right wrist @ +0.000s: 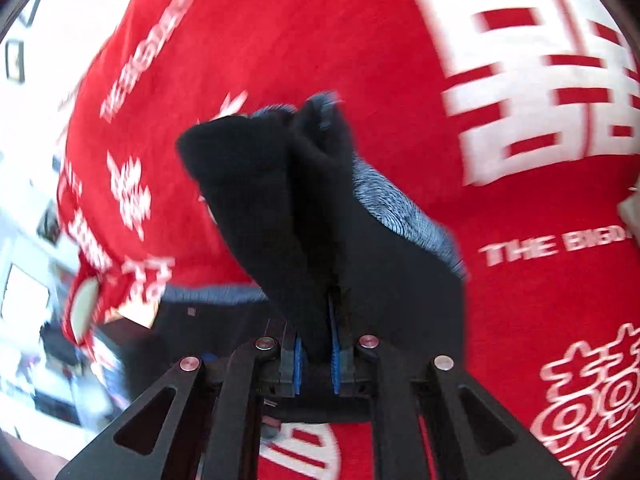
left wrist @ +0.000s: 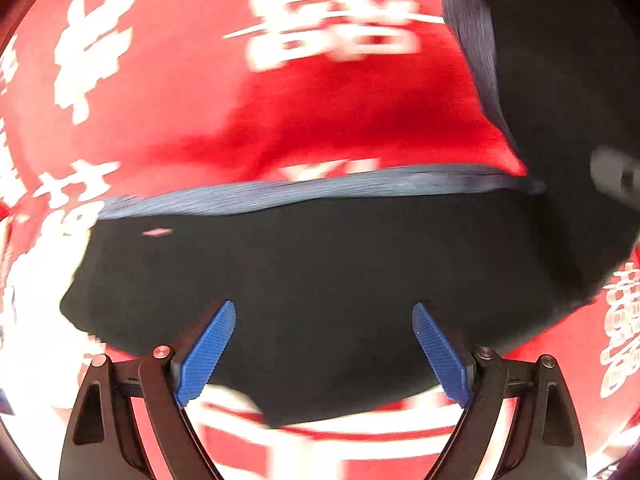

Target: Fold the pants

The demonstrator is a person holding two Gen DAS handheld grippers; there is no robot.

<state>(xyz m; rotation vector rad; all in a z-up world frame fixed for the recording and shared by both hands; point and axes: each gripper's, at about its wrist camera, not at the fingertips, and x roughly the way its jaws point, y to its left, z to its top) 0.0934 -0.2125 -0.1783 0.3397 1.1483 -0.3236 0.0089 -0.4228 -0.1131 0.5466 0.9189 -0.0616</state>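
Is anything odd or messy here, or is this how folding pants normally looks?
Nothing damaged or spilled. The dark pants lie partly on the red blanket, while the right gripper lifts a bunched fold; the left gripper is open above them.

I get bright, even light and strong motion blur in both views. The red cloth [left wrist: 168, 92] smears, white print glares, and fisheye bends the dark corners.

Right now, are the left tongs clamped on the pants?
No: the left tongs stand wide open above the black pants, pads apart.
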